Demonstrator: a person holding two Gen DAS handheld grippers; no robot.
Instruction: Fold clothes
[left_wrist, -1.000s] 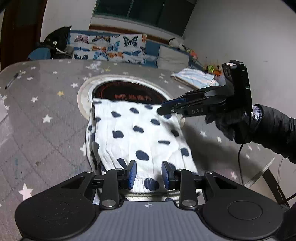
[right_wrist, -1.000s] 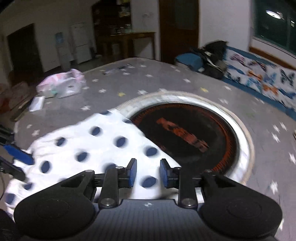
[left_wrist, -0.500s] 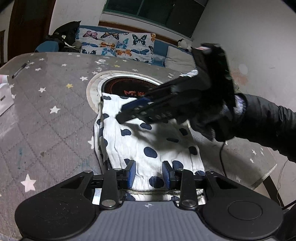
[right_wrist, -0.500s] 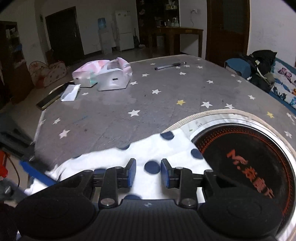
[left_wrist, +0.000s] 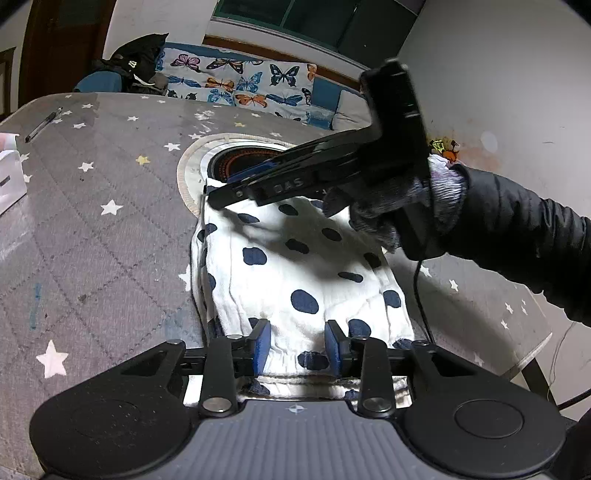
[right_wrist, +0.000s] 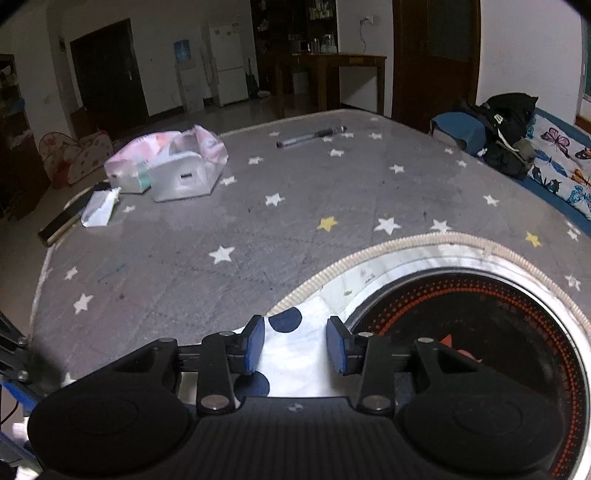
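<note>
Two pairs of tongs stand released: the left tongs (left_wrist: 297, 349) over the near hem of the spotted garment (left_wrist: 295, 266), the right tongs (right_wrist: 295, 349) over its far corner by the round burner (right_wrist: 480, 332). Likely a fold is being set up; each needs to close on an edge. White with navy dots, the garment lies narrow and layered on the table (left_wrist: 110, 221).

A white garment (left_wrist: 295, 273) with dark blue spots is lying folded into a long, slightly rumpled strip on the grey star-printed table cover (left_wrist: 96, 229), its far end overlapping the round inset's pale rim (left_wrist: 188, 173).
</note>
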